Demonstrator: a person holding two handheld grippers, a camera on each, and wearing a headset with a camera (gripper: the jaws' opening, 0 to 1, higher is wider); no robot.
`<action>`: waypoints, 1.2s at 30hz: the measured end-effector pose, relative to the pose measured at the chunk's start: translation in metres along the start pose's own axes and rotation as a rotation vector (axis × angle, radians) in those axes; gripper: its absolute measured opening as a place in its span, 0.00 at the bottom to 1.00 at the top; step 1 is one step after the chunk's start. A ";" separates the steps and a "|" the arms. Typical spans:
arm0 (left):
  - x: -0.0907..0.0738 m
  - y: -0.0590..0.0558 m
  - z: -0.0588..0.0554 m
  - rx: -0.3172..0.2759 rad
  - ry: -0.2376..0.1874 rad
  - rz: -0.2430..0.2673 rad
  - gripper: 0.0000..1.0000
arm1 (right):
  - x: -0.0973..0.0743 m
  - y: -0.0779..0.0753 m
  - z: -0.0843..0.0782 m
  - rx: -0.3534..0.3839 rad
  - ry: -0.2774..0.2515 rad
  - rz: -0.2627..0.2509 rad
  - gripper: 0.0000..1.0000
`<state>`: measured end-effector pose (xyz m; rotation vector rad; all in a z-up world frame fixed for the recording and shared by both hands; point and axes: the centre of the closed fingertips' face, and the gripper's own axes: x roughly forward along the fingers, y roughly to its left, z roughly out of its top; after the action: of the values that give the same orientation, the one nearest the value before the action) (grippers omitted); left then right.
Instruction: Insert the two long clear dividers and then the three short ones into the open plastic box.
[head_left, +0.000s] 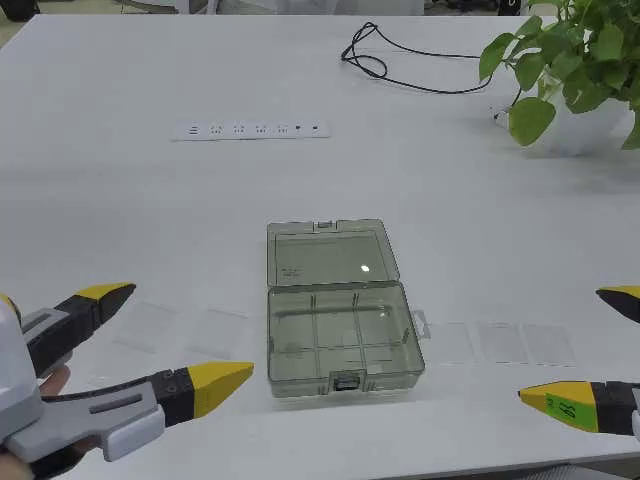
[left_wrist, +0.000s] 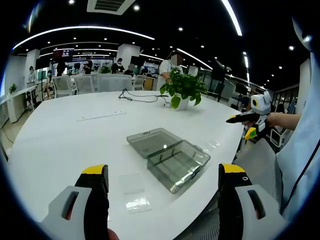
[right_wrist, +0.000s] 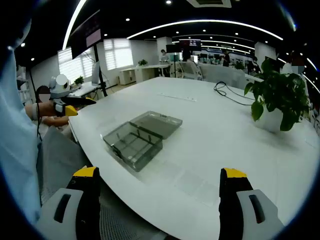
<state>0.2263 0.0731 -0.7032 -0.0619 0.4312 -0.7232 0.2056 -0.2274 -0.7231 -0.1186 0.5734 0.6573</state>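
The open smoky-clear plastic box (head_left: 345, 340) sits mid-table, its lid (head_left: 330, 255) laid flat behind it. Faint grid lines show inside; I cannot tell whether they are ribs or dividers. Two clear dividers (head_left: 150, 325) (head_left: 215, 333) lie flat left of the box, and three smaller ones (head_left: 450, 342) (head_left: 500, 342) (head_left: 548, 343) lie to its right. My left gripper (head_left: 170, 335) hovers open over the left sheets, holding nothing. My right gripper (head_left: 572, 345) hangs open near the right sheets, also with nothing in it. From the left gripper (left_wrist: 163, 172) the box (left_wrist: 177, 162) lies ahead; from the right gripper (right_wrist: 160, 174) the box (right_wrist: 132, 145) does too.
A white power strip (head_left: 250, 129) lies at the back, with a black cable (head_left: 400, 65) beyond it. A potted plant (head_left: 570, 60) stands at the far right corner. The table's front edge runs just below the grippers.
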 end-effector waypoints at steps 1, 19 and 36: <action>0.000 0.000 0.000 0.000 0.001 0.001 0.92 | 0.000 0.000 0.000 0.000 0.000 0.001 1.00; -0.002 -0.003 0.001 0.009 0.013 -0.003 0.93 | 0.004 0.002 0.001 -0.025 0.018 0.023 1.00; 0.001 -0.006 -0.007 0.007 0.023 0.001 0.92 | 0.004 0.001 0.000 -0.007 0.003 0.018 1.00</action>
<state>0.2208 0.0686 -0.7088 -0.0469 0.4511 -0.7250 0.2072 -0.2244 -0.7252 -0.1209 0.5759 0.6767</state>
